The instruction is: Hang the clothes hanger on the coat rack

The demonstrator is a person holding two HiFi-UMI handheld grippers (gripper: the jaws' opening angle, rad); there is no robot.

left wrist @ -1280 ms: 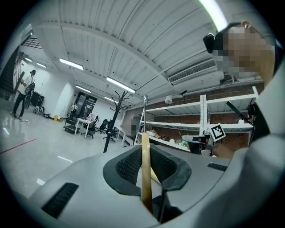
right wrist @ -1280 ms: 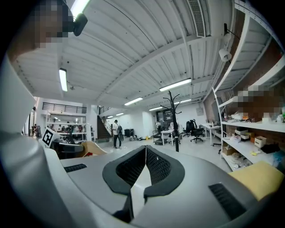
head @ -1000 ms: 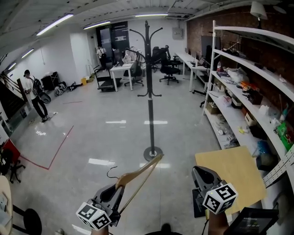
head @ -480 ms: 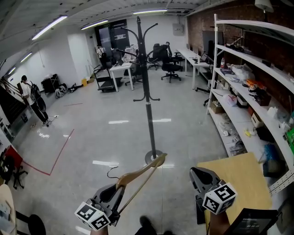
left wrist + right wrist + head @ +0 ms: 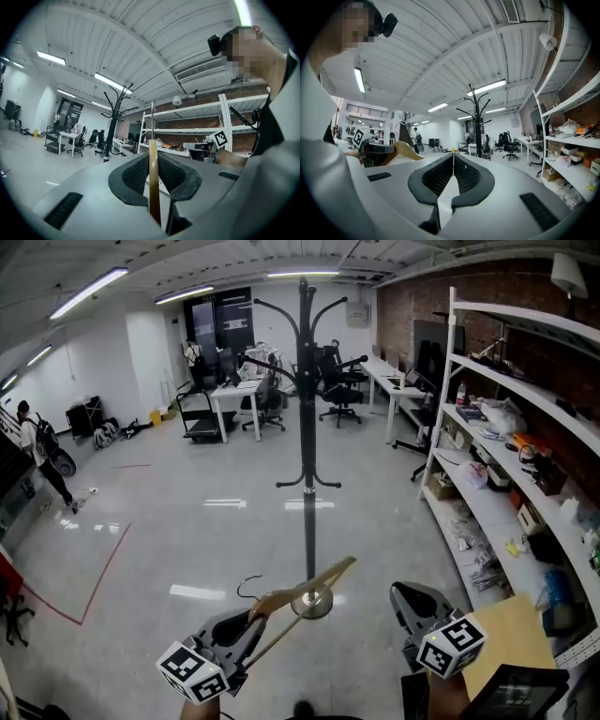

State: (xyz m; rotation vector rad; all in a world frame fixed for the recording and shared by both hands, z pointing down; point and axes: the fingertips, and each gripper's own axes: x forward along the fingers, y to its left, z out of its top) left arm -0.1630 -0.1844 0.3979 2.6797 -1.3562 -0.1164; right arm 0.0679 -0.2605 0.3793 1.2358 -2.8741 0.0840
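Open workshop room with a pale glossy floor (image 5: 187,540), seen from the head view. Metal shelving (image 5: 506,418) loaded with small items runs along the brick wall at 3 o'clock. Desks (image 5: 234,395) and office chairs (image 5: 339,381) stand far back at 12 o'clock, and a person (image 5: 39,451) stands at 9 o'clock. The black coat rack (image 5: 307,474) stands upright on its round base at 12 o'clock, straight ahead of both claws. The left claw (image 5: 249,622), at 7 o'clock, is closed on the wooden clothes hanger (image 5: 314,583). In the left gripper view the hanger's thin edge (image 5: 153,192) stands pinched between the two ribbed pads. The hanger rises from the claw toward 1 o'clock, its wire hook at 11 o'clock of the claw. Its far end overlaps the rack's base in the head view, and it hangs on none of the rack's prongs. The right claw (image 5: 405,600), at 5 o'clock, has its jaws pressed together with nothing between them, as the right gripper view shows (image 5: 453,161). A tan board (image 5: 511,634) lies just beside it at 4 o'clock.
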